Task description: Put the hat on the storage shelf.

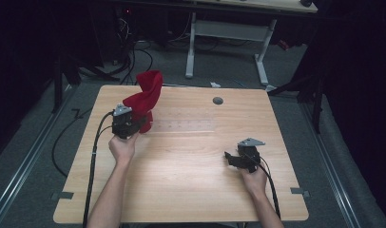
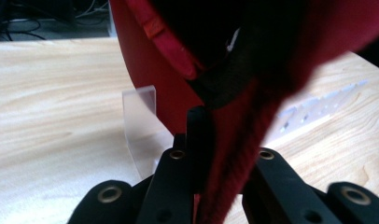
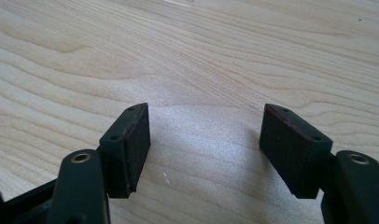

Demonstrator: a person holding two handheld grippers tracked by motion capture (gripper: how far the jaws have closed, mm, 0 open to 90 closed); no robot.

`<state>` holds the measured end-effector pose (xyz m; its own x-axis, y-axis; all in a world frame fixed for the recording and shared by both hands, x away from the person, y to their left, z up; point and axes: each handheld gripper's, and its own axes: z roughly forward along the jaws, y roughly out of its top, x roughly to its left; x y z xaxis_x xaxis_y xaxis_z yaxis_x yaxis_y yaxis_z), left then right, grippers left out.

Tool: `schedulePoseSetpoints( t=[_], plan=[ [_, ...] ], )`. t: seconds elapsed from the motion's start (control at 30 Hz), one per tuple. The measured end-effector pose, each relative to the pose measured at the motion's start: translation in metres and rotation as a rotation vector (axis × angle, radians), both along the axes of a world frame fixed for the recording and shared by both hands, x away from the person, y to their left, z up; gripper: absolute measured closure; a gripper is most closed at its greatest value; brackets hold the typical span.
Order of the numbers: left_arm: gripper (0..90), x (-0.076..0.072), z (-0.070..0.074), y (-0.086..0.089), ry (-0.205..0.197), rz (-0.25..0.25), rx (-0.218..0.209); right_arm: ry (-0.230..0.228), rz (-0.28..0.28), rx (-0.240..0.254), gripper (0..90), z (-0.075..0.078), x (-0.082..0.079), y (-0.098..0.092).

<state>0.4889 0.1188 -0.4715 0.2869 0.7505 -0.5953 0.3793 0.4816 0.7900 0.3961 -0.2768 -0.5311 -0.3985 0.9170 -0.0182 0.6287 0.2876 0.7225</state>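
Observation:
A red cloth item, like a knit cap (image 1: 146, 95), stands tall at the table's back left, draped over a clear plastic stand (image 2: 141, 116). My left gripper (image 1: 129, 124) sits at its near side, shut on the cap's lower edge (image 2: 234, 154), with red fabric pinched between the jaws. A dark inner lining (image 2: 234, 79) shows inside the cap. My right gripper (image 1: 236, 159) rests low over the table's right half, open, with bare wood between its pads (image 3: 131, 140).
The wooden table (image 1: 191, 180) has a grey grommet (image 1: 217, 100) near its back edge. A faint clear ruler-like strip (image 1: 181, 126) lies mid-table. Cables (image 1: 93, 156) trail off the left side. A white desk frame (image 1: 226, 42) stands beyond the table.

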Motion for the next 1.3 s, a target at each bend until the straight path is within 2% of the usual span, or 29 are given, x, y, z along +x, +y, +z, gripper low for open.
schedulePoseSetpoints(
  t=[0.23,0.53,0.77,0.9,1.07,1.3],
  plan=[
    [81.5,-0.003,-0.001,0.001,0.010,0.003,0.012,-0.001,0.001,-0.001,33.9,0.000,0.000,0.000],
    [56.2,-0.010,0.006,0.006,-0.010,0.023,0.025,0.000,0.001,0.000,33.9,0.000,0.000,0.000],
    [46.3,-0.016,0.009,0.011,-0.014,0.035,0.024,0.000,0.001,-0.001,33.9,0.000,0.000,0.000],
    [43.8,-0.020,0.012,0.013,-0.021,0.036,0.031,-0.001,0.002,-0.001,33.9,0.000,0.000,0.000],
    [42.8,-0.023,0.017,0.019,-0.036,0.067,0.024,0.000,0.000,0.000,33.9,0.000,0.000,0.000],
    [41.4,-0.030,0.024,0.024,-0.052,0.070,0.023,0.000,0.000,0.000,33.9,0.000,0.000,0.000]
  ],
)
